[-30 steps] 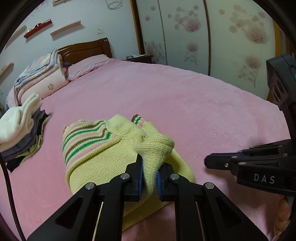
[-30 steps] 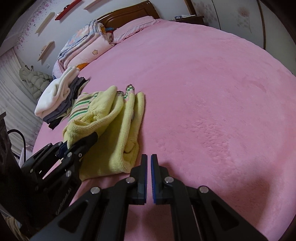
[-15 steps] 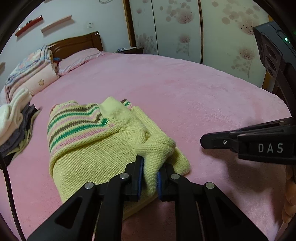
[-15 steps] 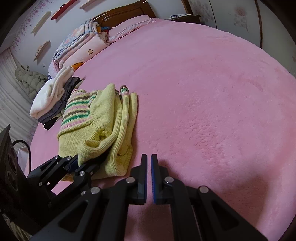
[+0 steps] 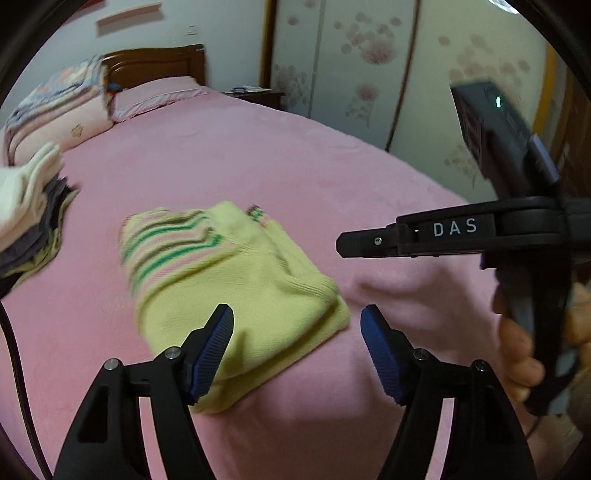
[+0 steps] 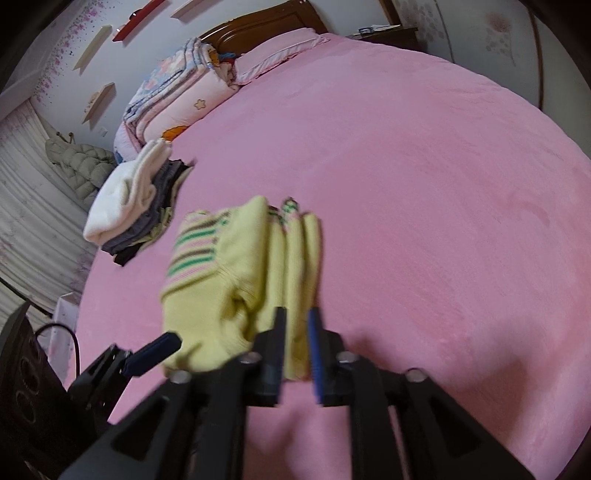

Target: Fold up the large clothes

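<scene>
A yellow knit sweater (image 5: pixel 229 280) with green, pink and brown stripes lies folded in a compact bundle on the pink bed (image 5: pixel 295 166). It also shows in the right wrist view (image 6: pixel 236 280). My left gripper (image 5: pixel 297 350) is open and empty, with its jaws wide apart just in front of the sweater's near edge. My right gripper (image 6: pixel 297 350) has its jaws slightly apart at the sweater's near right corner, holding nothing. In the left wrist view the right gripper (image 5: pixel 347 245) hovers to the right of the sweater.
A pile of folded clothes with a white top (image 6: pixel 129 199) sits left of the sweater. Stacked quilts (image 6: pixel 177 88) and a pillow (image 6: pixel 277 55) lie by the wooden headboard (image 6: pixel 258 26). Wardrobe doors (image 5: pixel 351 66) stand beyond the bed.
My left gripper has let go of the sweater fold and opened wide; the fold now lies flat. My right gripper has moved left to the sweater's corner and parted slightly.
</scene>
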The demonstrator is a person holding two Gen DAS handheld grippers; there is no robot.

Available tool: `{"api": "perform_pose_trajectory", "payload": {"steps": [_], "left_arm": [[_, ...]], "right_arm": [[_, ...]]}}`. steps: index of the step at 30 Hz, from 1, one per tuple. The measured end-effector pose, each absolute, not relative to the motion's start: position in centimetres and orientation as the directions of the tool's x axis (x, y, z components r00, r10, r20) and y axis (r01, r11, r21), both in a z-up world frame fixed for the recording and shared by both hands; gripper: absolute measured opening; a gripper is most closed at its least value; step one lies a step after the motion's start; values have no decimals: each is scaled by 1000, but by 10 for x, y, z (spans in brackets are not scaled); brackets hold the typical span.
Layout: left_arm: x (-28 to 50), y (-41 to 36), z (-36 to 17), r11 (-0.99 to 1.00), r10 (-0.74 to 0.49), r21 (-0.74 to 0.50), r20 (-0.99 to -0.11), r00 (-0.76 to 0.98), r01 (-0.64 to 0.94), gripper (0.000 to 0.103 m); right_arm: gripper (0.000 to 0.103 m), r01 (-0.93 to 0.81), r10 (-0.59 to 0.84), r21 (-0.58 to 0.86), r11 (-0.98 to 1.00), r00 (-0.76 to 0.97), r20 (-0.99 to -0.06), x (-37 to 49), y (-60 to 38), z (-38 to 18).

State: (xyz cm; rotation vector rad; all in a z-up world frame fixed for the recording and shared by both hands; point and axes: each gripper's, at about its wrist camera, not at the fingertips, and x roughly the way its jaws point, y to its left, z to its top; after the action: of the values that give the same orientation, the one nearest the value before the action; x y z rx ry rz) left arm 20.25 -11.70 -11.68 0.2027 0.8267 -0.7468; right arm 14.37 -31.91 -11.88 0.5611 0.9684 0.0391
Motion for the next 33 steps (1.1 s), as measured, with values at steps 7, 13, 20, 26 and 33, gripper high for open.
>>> {"api": "perform_pose_trajectory", "payload": {"steps": [7,13,20,26,33], "left_arm": [[282,-52,-110,857,-479,-266,-727,493,441,70],[338,-35,-137,884,-459,-340,-765,452,322,70],[365,-43,-167,879,-463,-359,-797,388,313,70],[370,-52,-175,874,-472,-370,-799,373,314,70],[368,-61,-176,874,-471,-367,-802,368,319,70]], "right_arm": [[40,138,343,502,854,575,-743,180,-310,-107],[49,111,413,528,842,497,-764,218,-302,-127],[49,146,440,540,829,426,-791,247,-307,-159],[49,149,493,583,798,394,-775,257,-309,-171],[51,110,527,606,788,389,-755,264,-300,-165]]}}
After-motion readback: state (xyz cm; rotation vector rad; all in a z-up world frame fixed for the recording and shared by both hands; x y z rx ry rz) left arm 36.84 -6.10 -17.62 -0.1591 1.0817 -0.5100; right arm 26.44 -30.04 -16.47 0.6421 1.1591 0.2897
